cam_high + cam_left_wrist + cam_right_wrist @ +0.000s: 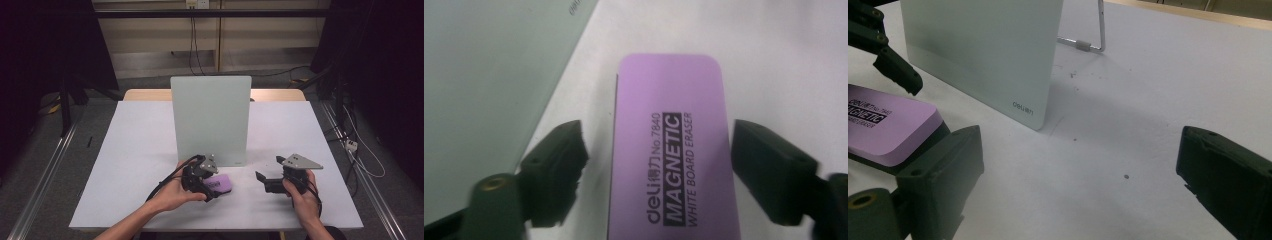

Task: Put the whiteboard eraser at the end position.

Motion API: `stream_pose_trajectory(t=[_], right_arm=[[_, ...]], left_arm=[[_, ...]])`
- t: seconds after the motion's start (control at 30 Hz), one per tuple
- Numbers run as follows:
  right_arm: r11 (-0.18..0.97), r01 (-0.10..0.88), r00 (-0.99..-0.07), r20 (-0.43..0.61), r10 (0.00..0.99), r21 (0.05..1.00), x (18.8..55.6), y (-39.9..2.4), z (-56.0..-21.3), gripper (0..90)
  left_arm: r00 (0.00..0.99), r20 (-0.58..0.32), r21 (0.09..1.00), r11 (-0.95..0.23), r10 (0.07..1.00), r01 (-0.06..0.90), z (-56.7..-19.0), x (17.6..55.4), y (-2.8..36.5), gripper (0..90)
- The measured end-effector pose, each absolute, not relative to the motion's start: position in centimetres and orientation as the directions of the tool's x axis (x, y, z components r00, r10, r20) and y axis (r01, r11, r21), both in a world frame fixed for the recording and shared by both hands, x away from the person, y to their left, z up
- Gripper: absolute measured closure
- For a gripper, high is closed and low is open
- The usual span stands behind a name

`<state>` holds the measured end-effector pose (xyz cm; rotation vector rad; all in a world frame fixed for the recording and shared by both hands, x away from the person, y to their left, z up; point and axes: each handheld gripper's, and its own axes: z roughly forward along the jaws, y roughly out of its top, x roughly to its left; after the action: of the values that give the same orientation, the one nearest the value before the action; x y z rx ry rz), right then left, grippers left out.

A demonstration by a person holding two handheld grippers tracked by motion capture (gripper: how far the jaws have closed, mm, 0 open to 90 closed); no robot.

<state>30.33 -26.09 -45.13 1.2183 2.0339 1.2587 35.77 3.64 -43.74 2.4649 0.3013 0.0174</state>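
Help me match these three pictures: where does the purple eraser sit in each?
High view: purple eraser low centre, at the left gripper.
Left gripper view: centre, between the open fingers.
Right gripper view: far left edge.
Shared landmark: the standing whiteboard, just behind the eraser.

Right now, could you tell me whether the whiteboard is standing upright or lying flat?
Upright: the whiteboard stands on the table, propped by a metal stand behind.

my bench (pixel 150 150) is evenly lit from overhead while the room's edges fall dark, and my close views are soft and blurred near the bottom.
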Motion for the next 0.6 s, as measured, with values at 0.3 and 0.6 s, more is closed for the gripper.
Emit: stream_pose_trajectory(t=[0.3, 0.6], right_arm=[[0.19, 0.446, -0.505, 0.071, 0.86, 0.875, 30.3, -26.1, -45.1, 4.8], [0.191, 0.448, -0.504, 0.07, 0.861, 0.873, 30.3, -26.0, -45.1, 4.8]], left_arm=[[0.963, -0.094, 0.653, -0.715, 0.251, 0.25, -42.9, 36.1, 4.6, 7.2], [0.95, -0.104, 0.705, -0.652, 0.295, 0.28, -41.8, 36.5, 6.0, 7.0]])
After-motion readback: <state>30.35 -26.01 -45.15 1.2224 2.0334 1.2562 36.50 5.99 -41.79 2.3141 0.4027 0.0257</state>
